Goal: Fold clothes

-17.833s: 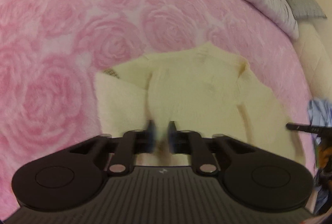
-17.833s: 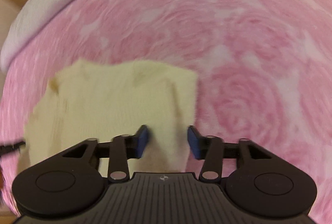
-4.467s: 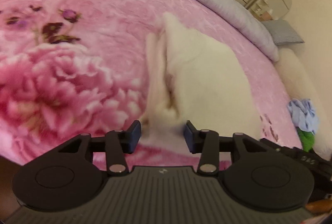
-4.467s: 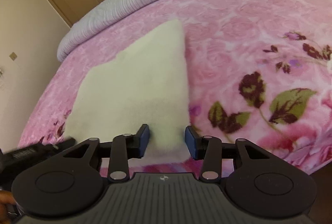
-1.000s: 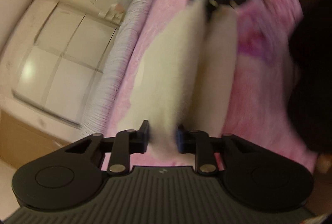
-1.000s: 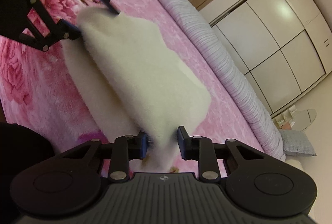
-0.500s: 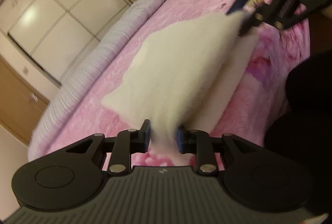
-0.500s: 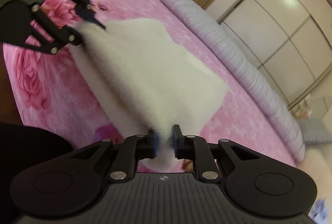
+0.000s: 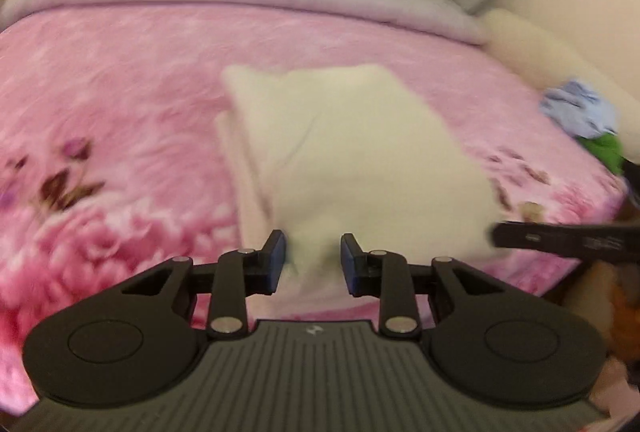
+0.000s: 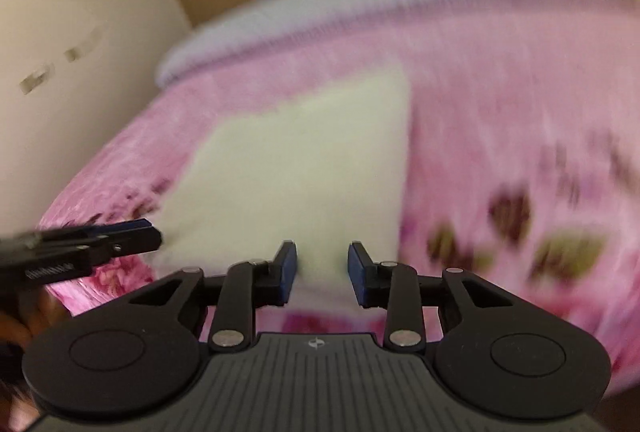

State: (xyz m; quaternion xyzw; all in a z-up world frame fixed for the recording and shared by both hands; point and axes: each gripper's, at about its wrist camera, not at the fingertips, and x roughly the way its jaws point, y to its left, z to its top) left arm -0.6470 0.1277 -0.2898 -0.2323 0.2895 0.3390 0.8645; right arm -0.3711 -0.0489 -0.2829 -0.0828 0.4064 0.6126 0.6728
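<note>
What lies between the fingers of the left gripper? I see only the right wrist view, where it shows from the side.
Observer: In the left wrist view, the cream garment fills the gap between the pads of the left gripper. Whether they press on it, I cannot tell.
Operator: Is the fold neat on the side far from me?
Observer: Its left edge shows stacked layers, slightly offset.
Operator: Are there more clothes?
Observer: Yes, a blue and green pile lies by the right edge of the pink blanket.
</note>
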